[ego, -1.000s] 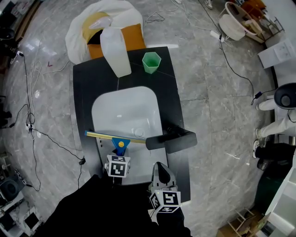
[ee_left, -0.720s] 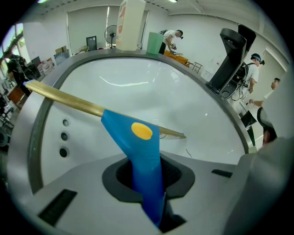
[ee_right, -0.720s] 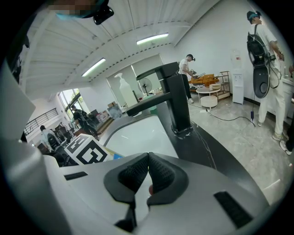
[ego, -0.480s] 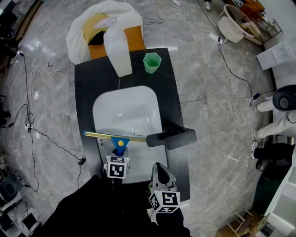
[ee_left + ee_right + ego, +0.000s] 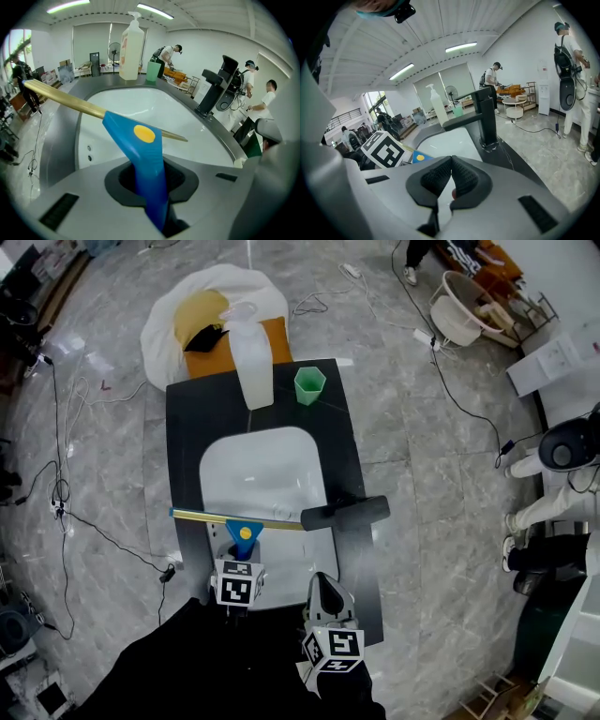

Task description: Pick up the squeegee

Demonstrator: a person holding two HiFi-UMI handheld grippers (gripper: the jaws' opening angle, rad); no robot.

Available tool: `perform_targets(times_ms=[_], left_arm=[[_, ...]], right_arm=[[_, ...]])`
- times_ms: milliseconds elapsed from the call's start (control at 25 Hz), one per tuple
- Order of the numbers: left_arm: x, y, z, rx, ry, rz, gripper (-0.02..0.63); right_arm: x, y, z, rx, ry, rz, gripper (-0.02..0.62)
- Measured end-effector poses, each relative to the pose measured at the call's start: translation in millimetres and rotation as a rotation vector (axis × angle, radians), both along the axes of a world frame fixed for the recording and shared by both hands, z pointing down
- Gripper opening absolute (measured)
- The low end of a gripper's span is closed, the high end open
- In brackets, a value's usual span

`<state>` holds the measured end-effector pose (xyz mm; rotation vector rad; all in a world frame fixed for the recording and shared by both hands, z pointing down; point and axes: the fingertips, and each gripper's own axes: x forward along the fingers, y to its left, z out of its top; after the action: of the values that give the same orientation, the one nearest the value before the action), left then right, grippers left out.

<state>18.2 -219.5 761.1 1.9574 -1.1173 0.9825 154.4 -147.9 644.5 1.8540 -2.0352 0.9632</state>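
Observation:
The squeegee has a long brass-coloured blade and a blue handle with a yellow dot. It hangs crosswise over the near part of the white sink. My left gripper is shut on the blue handle from the near side. In the left gripper view the handle runs up from between the jaws, and the blade slants to the upper left. My right gripper is to the right of it over the counter's near edge, shut with nothing in it.
A black faucet reaches over the sink's right rim, close to the blade's right end. A soap bottle and a green cup stand at the far end of the black counter. Cables lie on the floor around.
The squeegee has risen a little above the sink in my left gripper. Both grippers have come up, and the counter looks smaller and lower in the head view.

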Motion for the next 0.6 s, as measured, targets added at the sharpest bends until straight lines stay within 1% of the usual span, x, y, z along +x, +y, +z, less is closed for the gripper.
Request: perform_targets(times_ms=[280, 600], left_arm=[[-14, 4, -53, 0.072, 0.037, -0.002, 0.067], [-36, 18, -117, 0.167, 0.092, 0.01, 0.067]], right_arm=[[-13, 11, -45, 0.069, 0.04, 0.009, 0.015], [-30, 34, -94, 0.145, 0.082, 0.045, 0.015]])
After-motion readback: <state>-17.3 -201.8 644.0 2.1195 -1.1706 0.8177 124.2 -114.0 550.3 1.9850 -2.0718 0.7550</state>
